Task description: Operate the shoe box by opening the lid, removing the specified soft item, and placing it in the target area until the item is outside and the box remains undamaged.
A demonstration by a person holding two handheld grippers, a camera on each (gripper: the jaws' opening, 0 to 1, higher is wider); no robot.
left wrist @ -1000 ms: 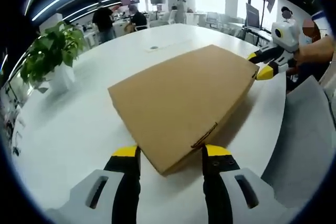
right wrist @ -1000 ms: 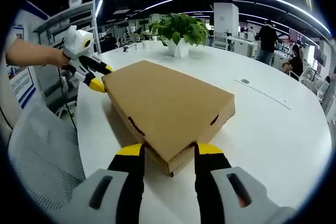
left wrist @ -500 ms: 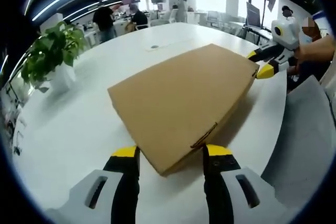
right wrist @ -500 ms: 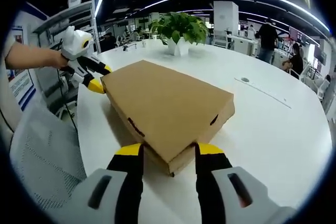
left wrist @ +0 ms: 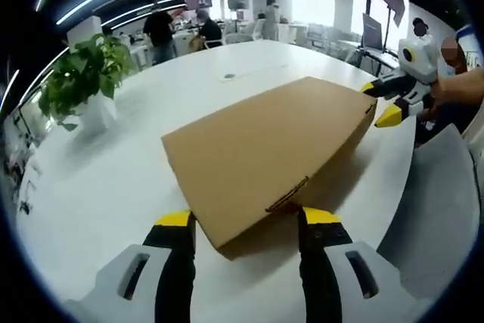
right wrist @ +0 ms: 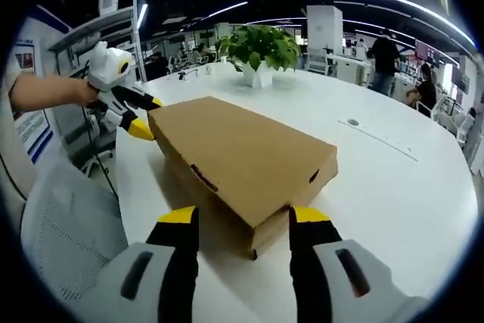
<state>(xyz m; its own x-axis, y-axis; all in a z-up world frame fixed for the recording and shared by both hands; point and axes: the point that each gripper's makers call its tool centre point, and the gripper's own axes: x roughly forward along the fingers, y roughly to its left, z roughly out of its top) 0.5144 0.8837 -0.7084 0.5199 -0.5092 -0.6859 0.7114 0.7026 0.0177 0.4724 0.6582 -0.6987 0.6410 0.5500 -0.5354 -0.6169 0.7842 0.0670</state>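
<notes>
A wide white table [left wrist: 113, 156] is spread across both views, its surface reaching from 9 to 3 o'clock. At the centre of each view a closed brown shoe box [left wrist: 265, 153] is seen lying on the table, its lid tilted slightly upward at the near corner in both views. In the left gripper view, the left gripper [left wrist: 243, 221] is set at 6 o'clock with its jaws spread apart on either side of the box corner, not clenched on it. In the right gripper view, the right gripper [right wrist: 242, 217] is likewise held released at 6 o'clock, its jaws straddling the opposite corner. A grey mesh chair [right wrist: 68, 225] is seen at 8 o'clock in the right gripper view. A potted plant [right wrist: 261, 51] is placed on the table at 12 o'clock there.
</notes>
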